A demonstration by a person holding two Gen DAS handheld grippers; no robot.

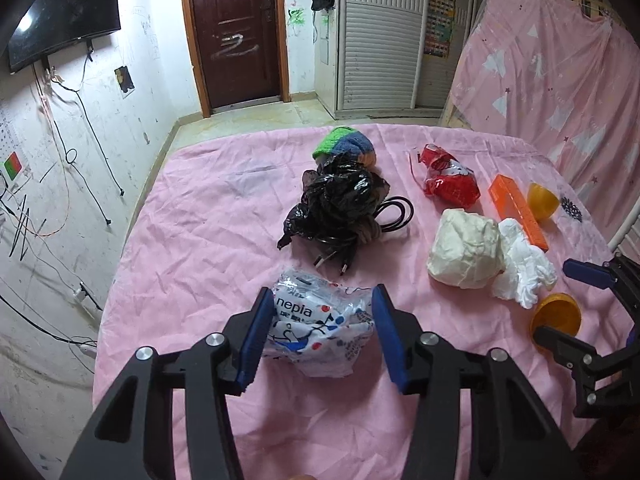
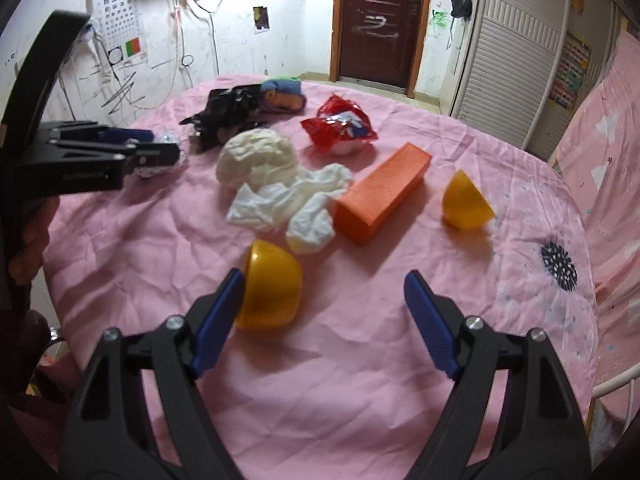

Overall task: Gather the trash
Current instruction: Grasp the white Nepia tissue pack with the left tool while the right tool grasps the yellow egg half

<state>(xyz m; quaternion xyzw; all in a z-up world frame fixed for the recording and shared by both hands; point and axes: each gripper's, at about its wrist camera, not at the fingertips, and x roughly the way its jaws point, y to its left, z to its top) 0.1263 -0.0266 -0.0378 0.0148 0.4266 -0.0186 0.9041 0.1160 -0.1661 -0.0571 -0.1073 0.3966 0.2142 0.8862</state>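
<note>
I have the left claw (image 1: 320,328) pinching the tissue pack (image 1: 320,328), its blue pads pressed into both sides so the soft wrapper lifts without slipping. My right claw (image 2: 324,312) is spread, with the yellow half-shell (image 2: 272,284) against its left pad, not gripped. The white wad (image 2: 288,200) and orange box (image 2: 380,192) lie beyond it on the pink sheet (image 2: 360,360).

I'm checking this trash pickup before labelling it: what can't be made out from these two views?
- Left wrist view: whether the left gripper pads press the nepia tissue pack; its near end is hidden by the fingers.
- Right wrist view: that pack is hidden behind the left gripper.
- Left wrist view: the right gripper covers part of the near yellow half-shell.
</note>
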